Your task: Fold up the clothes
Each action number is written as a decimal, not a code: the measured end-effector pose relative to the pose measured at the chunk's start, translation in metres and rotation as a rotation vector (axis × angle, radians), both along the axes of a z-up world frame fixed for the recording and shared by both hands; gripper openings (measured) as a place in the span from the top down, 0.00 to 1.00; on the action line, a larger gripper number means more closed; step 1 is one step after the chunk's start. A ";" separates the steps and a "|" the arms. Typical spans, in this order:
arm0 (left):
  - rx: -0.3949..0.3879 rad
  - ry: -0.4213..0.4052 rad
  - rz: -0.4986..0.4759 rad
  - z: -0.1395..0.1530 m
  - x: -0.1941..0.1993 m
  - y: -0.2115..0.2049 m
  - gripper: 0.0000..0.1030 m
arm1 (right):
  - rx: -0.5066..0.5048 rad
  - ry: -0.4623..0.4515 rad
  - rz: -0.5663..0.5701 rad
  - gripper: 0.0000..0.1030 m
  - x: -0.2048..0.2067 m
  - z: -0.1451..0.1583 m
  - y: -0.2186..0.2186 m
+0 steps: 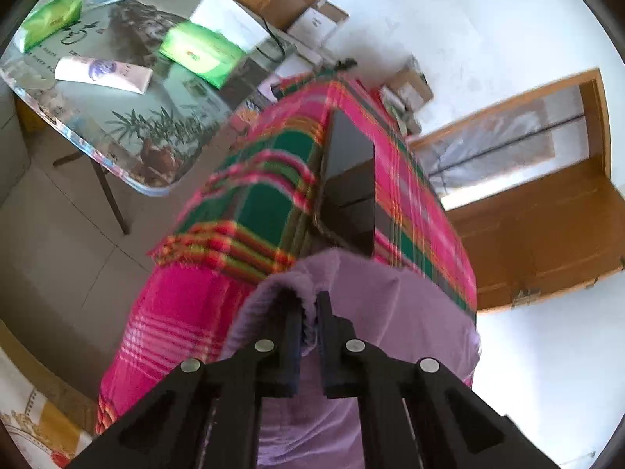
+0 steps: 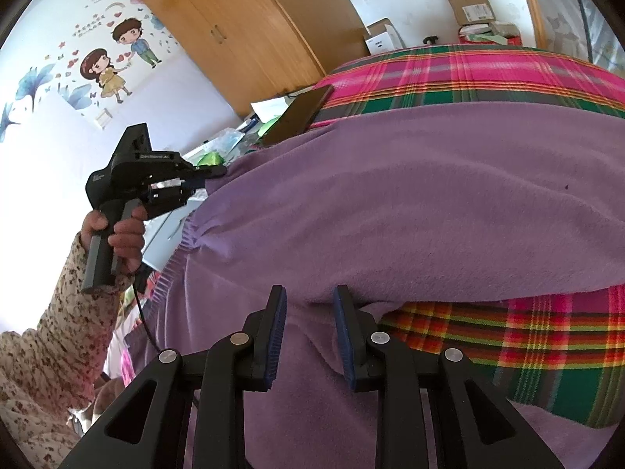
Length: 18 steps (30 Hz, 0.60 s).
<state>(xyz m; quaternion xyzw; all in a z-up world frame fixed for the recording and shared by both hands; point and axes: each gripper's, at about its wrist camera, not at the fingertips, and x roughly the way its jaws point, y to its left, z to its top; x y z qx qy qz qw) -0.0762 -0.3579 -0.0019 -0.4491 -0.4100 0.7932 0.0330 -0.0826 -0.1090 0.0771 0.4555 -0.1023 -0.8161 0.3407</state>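
Observation:
A purple fleece garment (image 1: pixel 371 312) (image 2: pixel 390 195) lies spread on a pink and green plaid blanket (image 1: pixel 175 312) (image 2: pixel 468 78). In the left wrist view my left gripper (image 1: pixel 308 297) is shut on a rolled edge of the garment. The right wrist view shows that left gripper (image 2: pixel 218 172) pinching the garment's far left corner, with a hand (image 2: pixel 121 234) on its handle. My right gripper (image 2: pixel 310 297) sits at the near fold of the garment, its fingers partly apart with a thick fold of purple fabric between the pads.
A dark flat phone-like slab (image 1: pixel 351 179) (image 2: pixel 304 113) rests on the blanket beyond the garment. A glass-topped table (image 1: pixel 129 164) to the left carries green packs (image 1: pixel 199 52) and a tube (image 1: pixel 103 72). A wooden wardrobe (image 2: pixel 242 19) and cardboard boxes (image 2: pixel 472 8) stand behind.

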 end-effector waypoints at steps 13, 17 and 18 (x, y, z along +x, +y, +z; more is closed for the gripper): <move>0.042 -0.021 0.091 -0.021 -0.008 -0.028 0.95 | 0.002 -0.016 0.004 0.74 -0.002 -0.005 -0.002; 0.043 -0.029 0.076 -0.018 -0.007 -0.027 0.94 | 0.003 -0.014 0.000 0.74 -0.002 -0.005 -0.003; 0.051 -0.030 0.075 -0.017 -0.006 -0.027 0.94 | 0.005 -0.010 -0.001 0.74 -0.001 -0.004 -0.003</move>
